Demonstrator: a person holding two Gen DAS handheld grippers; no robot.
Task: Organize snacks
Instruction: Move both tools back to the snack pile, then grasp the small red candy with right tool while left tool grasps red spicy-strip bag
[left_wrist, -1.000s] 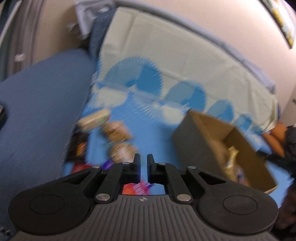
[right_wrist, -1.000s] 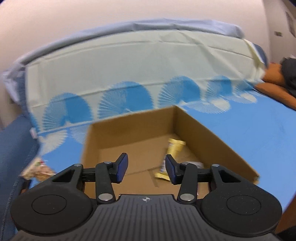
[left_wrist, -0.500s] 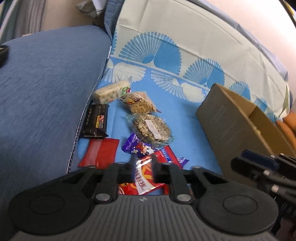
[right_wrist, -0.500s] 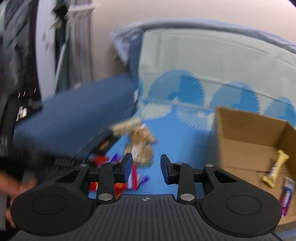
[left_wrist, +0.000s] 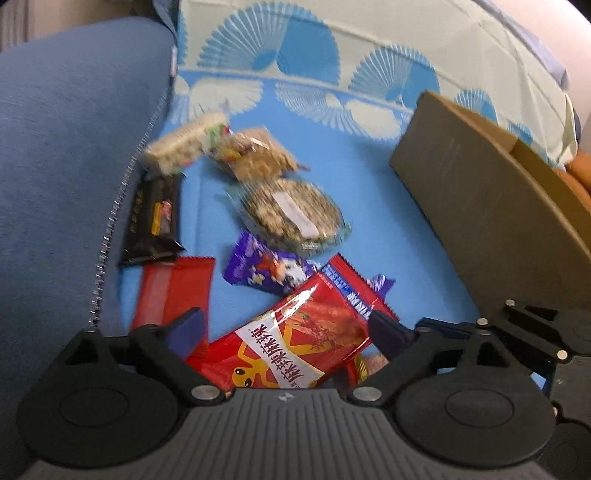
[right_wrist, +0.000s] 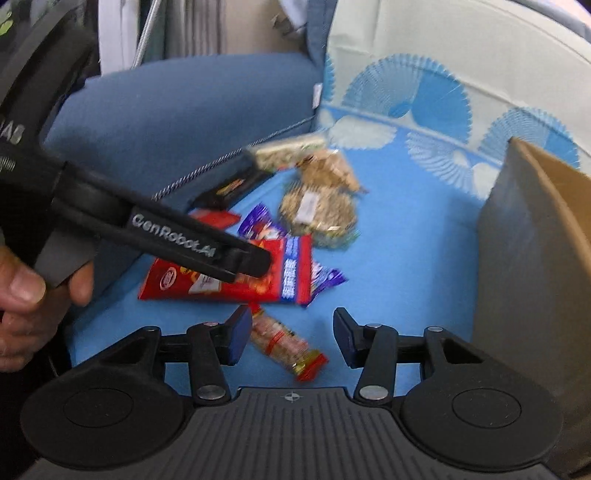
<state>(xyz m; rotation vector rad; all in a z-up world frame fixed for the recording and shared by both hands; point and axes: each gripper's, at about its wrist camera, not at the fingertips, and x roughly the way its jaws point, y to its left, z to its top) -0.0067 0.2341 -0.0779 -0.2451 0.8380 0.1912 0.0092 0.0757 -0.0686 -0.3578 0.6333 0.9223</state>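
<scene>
The left tongs (left_wrist: 286, 325) have just been opening and now stand wide, with the big red snack bag (left_wrist: 295, 343) between them; the pads do not press it. The right tongs (right_wrist: 288, 332) have also just been opening. They hang over a small peanut bar (right_wrist: 286, 345), not touching it. The snacks lie in a bunch on the blue sheet (right_wrist: 406, 258), close to the dark blue cushion's zipper edge (left_wrist: 110, 236). The cardboard box (left_wrist: 487, 206) stands to the right. Bare blue sheet lies between the snacks and the box wall.
</scene>
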